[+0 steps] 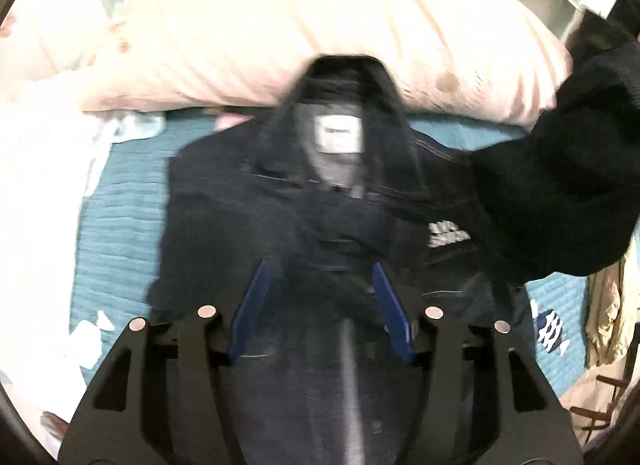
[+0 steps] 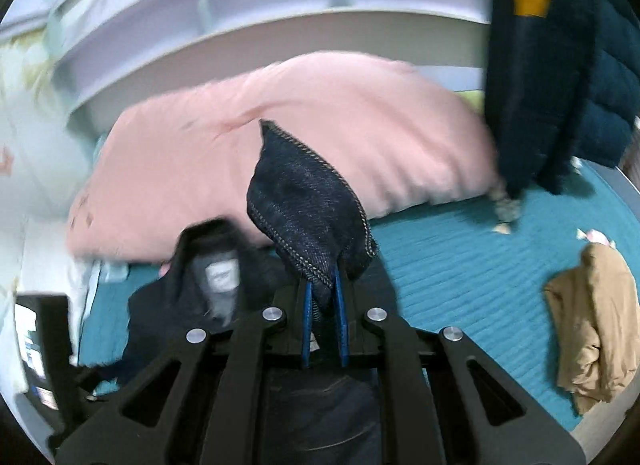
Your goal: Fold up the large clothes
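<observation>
Dark blue denim jacket (image 1: 256,201) flat on teal quilted bed (image 1: 116,209), collar toward pink pillow (image 1: 280,25). R gripper (image 2: 325,297) clamped on lifted cuff (image 2: 308,201); L gripper (image 1: 320,285) apart over jacket. Mid sleeve-fold, I'd say; next: carry cuff across chest, away from pillow, lay flat.

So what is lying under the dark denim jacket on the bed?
The denim jacket lies spread on a teal quilted bedspread, which shows around its edges. Behind its collar is a pink duvet. Whatever is directly beneath the jacket is covered and cannot be seen.
</observation>
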`<state>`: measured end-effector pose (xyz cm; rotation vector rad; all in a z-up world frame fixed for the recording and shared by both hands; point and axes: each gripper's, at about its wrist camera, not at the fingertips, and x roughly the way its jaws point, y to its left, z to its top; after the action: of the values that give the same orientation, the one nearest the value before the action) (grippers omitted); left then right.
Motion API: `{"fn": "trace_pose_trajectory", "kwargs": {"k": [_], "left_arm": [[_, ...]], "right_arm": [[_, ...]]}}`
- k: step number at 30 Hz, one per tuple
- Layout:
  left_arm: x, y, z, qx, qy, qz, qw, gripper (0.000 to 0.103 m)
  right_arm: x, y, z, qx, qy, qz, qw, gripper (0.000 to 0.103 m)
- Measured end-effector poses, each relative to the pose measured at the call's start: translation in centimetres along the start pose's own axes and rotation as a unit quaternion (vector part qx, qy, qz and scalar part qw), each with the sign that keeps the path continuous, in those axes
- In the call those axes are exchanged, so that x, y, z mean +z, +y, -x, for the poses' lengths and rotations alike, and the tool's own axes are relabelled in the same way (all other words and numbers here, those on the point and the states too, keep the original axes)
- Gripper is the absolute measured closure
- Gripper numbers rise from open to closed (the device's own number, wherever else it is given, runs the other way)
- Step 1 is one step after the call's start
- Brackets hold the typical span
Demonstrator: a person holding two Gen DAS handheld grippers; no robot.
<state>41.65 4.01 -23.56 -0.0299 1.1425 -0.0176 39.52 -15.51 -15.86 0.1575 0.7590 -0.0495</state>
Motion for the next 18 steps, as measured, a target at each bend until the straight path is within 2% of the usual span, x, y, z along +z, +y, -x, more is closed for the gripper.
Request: {"fn": "trace_pose_trajectory", "kwargs": {"k": [4,9,14,18], "left_arm": [[-0.8,4.6,0.8,0.013,-0.003,0.024,0.9996,0.046],[-2.6,10.5,0.8,0.025,-0.001,0.06,0.9979,0.046],[-4.2,14.7,-0.4,0.04,0.012,0.085,0.9956,0.046],[-5.2,16.7,-2.0,0.045,0.034,0.097,0.9937,0.046]], "right_arm": [[-1.3,5.6,-2.5,0.001,0.03,0.039,0.999,0.093],[-4.3,13.1,-7.3,-0.023,0.077,0.112,0.99,0.093],[-7.5,17.2,-11.3,-0.05,0.11,0.161,0.98,0.093],[-9.5,19.0,-14.3,-0.063,0.135,0.178,0.973,0.087]]}}
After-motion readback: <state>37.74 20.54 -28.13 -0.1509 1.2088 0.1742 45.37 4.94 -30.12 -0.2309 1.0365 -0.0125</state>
